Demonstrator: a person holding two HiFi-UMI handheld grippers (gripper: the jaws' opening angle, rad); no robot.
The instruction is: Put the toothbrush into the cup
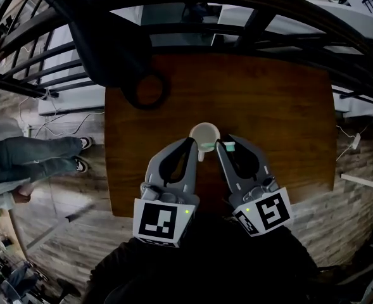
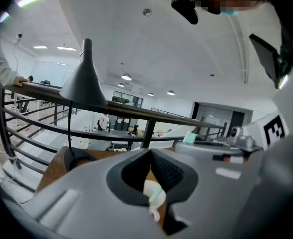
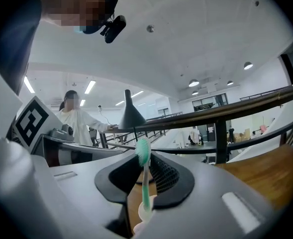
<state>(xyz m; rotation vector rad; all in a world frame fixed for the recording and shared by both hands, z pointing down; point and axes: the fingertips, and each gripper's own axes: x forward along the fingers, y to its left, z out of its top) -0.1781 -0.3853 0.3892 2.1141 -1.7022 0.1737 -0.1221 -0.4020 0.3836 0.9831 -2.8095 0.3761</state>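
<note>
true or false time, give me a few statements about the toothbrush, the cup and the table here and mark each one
1. The right gripper is shut on a green plastic toothbrush. True.
2. The round white cup stands on a glass table. False: the table is brown wood.
3. A dark lamp with a cone shade stands near the table's far left corner. True.
4. In the right gripper view the toothbrush's bristle head points down. False: the bristle head is at the top and the handle runs down between the jaws.
</note>
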